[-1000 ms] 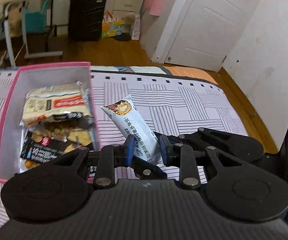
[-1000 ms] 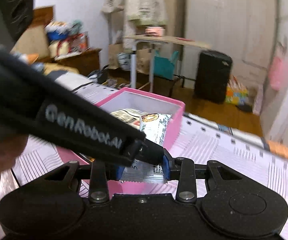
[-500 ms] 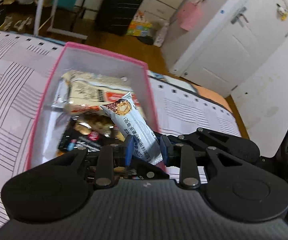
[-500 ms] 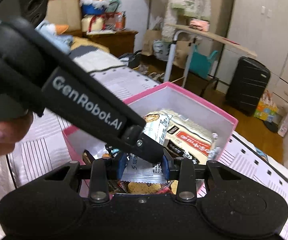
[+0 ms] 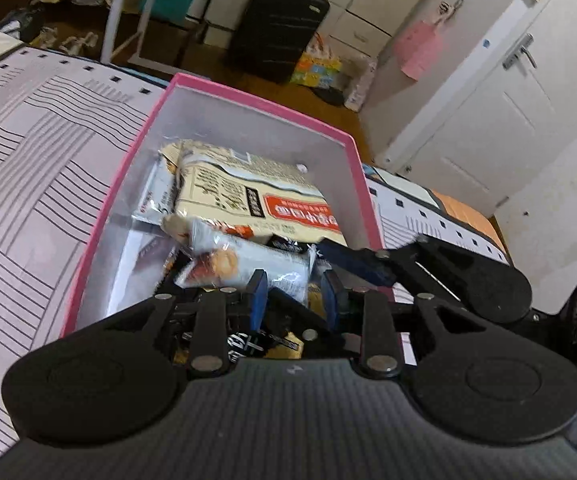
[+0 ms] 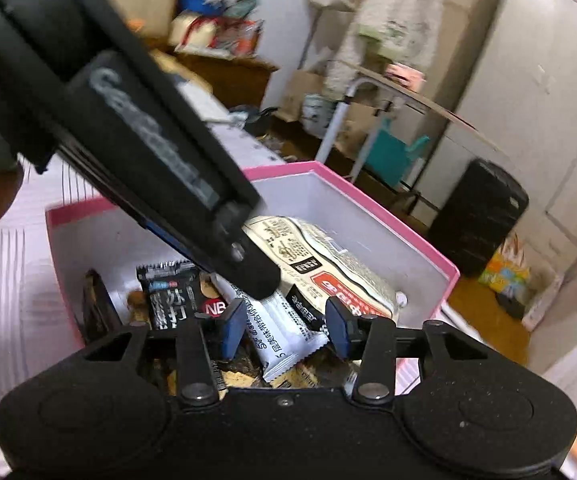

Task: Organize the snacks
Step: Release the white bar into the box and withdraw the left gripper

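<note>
Both grippers over pink box [image 5: 362, 176], white snack bar [image 6: 284, 330] lying in box w/ other packs; left gripper [image 5: 294, 294] jaws just opening, apart, bar loose; right gripper [image 6: 286, 330] jaws just opening, apart, off bar

Room's pretty cluttered behind it all: a black suitcase [image 5: 276, 24] stands against pale cabinets [image 5: 372, 8], with a colourful bag [image 5: 315, 69] on the wood floor just beside it. There's a white door [image 5: 500, 120] on the right, a pink paper [image 5: 418, 53] hanging near it, a teal chair [image 6: 392, 152] under a folding table [image 6: 404, 98], plus a striped bedsheet [image 5: 28, 152] underneath.

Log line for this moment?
step: drop packet in box | right tool: just opening, packet loose between pads | left tool: open
</note>
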`<state>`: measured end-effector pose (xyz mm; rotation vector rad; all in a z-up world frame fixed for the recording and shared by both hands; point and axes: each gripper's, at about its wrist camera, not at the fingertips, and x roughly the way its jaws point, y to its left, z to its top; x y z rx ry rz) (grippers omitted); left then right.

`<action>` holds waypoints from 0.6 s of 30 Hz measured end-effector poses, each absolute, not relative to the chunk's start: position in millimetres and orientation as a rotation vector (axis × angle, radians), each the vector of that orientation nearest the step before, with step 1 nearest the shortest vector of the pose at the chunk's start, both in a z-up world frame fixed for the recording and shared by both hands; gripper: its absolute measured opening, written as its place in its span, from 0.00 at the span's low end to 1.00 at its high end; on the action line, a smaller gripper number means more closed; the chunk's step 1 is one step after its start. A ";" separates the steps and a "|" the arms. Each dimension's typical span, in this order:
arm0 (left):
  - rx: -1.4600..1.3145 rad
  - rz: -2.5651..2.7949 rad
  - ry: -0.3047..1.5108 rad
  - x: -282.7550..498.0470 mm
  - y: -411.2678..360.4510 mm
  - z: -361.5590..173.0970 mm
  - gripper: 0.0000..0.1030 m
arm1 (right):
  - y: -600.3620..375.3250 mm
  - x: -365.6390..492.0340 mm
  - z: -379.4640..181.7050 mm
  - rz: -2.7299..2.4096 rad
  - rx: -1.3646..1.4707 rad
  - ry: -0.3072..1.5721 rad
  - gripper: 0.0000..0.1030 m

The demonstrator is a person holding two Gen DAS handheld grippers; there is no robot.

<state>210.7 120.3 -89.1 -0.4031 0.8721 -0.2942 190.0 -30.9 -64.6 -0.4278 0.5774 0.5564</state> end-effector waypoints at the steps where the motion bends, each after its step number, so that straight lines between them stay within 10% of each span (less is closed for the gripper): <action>1: -0.400 -0.290 0.862 208.9 120.5 -86.2 0.29 | -37.1 185.3 -61.2 0.542 -0.371 0.580 0.48; 18: -0.160 -0.233 0.771 138.3 103.2 -24.9 0.30 | -113.7 106.8 1.6 0.328 -0.059 0.522 0.53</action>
